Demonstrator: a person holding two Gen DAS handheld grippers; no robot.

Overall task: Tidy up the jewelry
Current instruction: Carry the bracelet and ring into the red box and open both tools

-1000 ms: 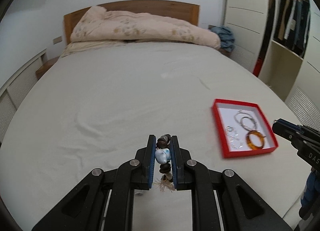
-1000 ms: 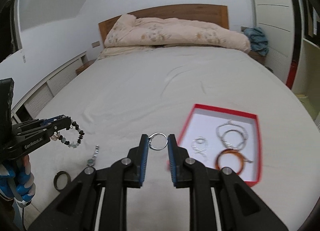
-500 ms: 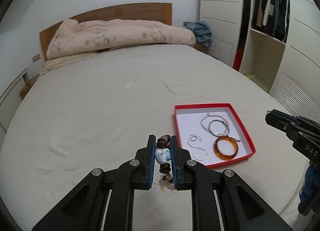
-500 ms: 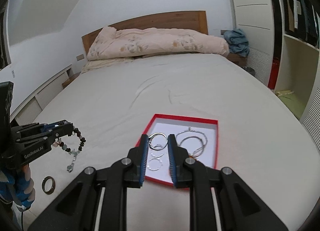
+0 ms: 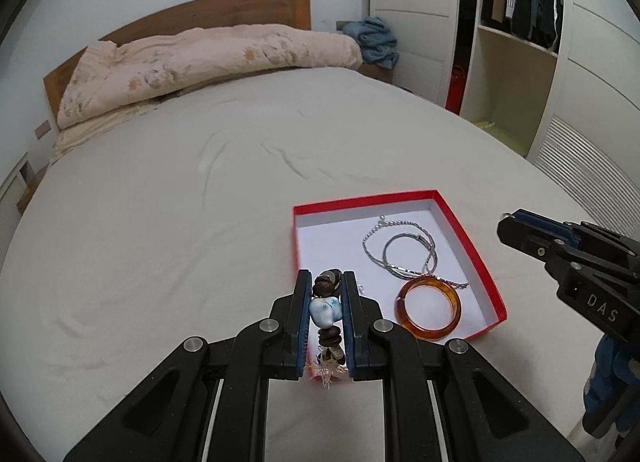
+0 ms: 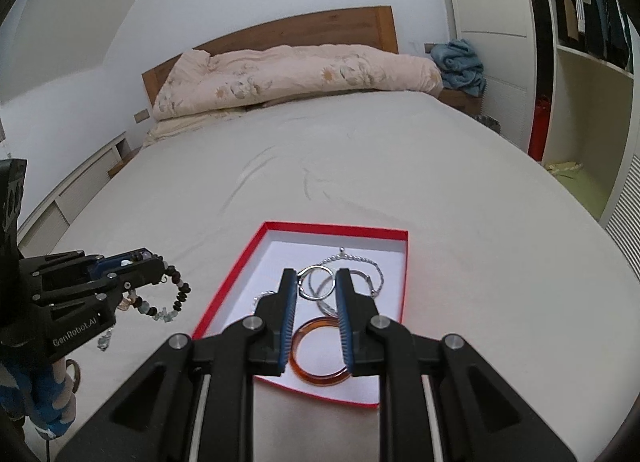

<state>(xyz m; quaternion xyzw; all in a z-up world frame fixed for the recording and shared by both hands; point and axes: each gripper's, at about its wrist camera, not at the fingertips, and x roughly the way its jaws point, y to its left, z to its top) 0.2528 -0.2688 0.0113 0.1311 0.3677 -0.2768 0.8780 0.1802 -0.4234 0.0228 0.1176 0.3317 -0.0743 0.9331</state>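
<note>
A wide bed [image 5: 168, 221] under a pale grey sheet fills both views, with a rumpled pink floral duvet [image 6: 296, 77] heaped along its wooden headboard [image 5: 224, 9] and a white wardrobe [image 5: 520, 73] standing to the right. On the sheet lies a shallow red box [image 6: 224, 290] with a white floor — inside it an amber bangle [image 5: 428, 310] sits at the near end, and a silver chain and hoop tangle [image 5: 400, 250] lies just beyond, one end of the chain touching the bangle's rim. The left gripper [image 5: 326, 294] hovers over the box's near left corner with its blue pads pressed onto a beaded bracelet [image 5: 326, 310] of dark wooden beads and a white-blue stone; in the right wrist view the rest of that bracelet [image 6: 172, 298] hangs in a loop from the fingertips over the sheet, left of the box. The right gripper [image 6: 318, 282] is poised above the middle of the box, its fingers pinching a thin silver ring [image 6: 316, 282] held upright between the pads. A small dark ring [image 6: 74, 370] lies on the sheet at the near left, partly hidden behind the left gripper's handle.
</note>
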